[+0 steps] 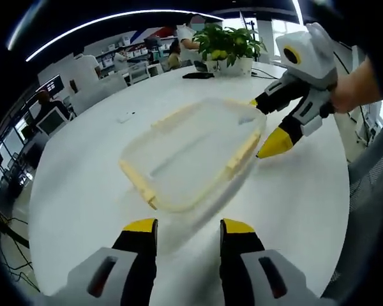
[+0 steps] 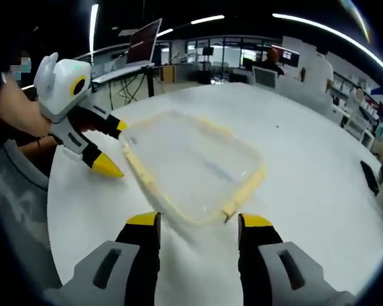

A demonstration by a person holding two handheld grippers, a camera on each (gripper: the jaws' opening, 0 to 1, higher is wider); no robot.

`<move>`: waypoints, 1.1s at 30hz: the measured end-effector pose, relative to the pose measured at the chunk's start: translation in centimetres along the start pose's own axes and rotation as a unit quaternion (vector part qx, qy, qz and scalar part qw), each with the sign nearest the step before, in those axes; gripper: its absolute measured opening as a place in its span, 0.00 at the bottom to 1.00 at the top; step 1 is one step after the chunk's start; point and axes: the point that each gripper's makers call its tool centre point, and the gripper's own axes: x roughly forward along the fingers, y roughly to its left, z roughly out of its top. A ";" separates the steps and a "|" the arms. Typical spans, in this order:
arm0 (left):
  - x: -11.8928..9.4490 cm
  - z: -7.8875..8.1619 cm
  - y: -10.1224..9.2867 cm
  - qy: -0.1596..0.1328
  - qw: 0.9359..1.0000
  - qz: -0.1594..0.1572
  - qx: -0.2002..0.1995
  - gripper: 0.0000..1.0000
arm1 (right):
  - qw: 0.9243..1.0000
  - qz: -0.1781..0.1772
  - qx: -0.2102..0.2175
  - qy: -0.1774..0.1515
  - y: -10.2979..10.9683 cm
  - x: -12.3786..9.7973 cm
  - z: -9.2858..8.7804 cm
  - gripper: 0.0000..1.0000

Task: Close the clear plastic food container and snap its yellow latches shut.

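Container (image 1: 195, 156) lies just beyond both open grippers (image 1: 188, 226) (image 2: 193, 220), unheld.

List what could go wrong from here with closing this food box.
1. The container sits on a smooth white table with neither tool gripping it; pressing a latch could likely push it sliding away.
2. The right tool is open around the far corner, so a jaw might catch the rim and tip the lid instead of snapping the latch.
3. The left tool is open and short of the near latch, giving no brace.
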 end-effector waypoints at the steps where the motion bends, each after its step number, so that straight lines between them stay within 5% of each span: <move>1: -0.3 -0.1 -0.1 -0.001 1.000 0.001 -0.005 0.35 | 1.000 -0.001 0.002 0.000 0.0 -0.2 0.0 0.47; 14: -7.4 -1.0 -1.0 -0.041 0.993 0.049 -0.101 0.39 | 0.998 -0.020 0.046 -0.039 1.1 -5.5 0.6 0.50; 24: -10.5 -1.5 -1.6 -0.055 0.988 0.070 -0.122 0.39 | 0.997 -0.019 0.059 -0.049 3.1 -8.1 0.5 0.53; 33: -13.3 -2.8 -2.0 -0.075 0.975 0.094 -0.185 0.39 | 0.993 -0.044 0.087 -0.067 3.8 -10.6 0.0 0.56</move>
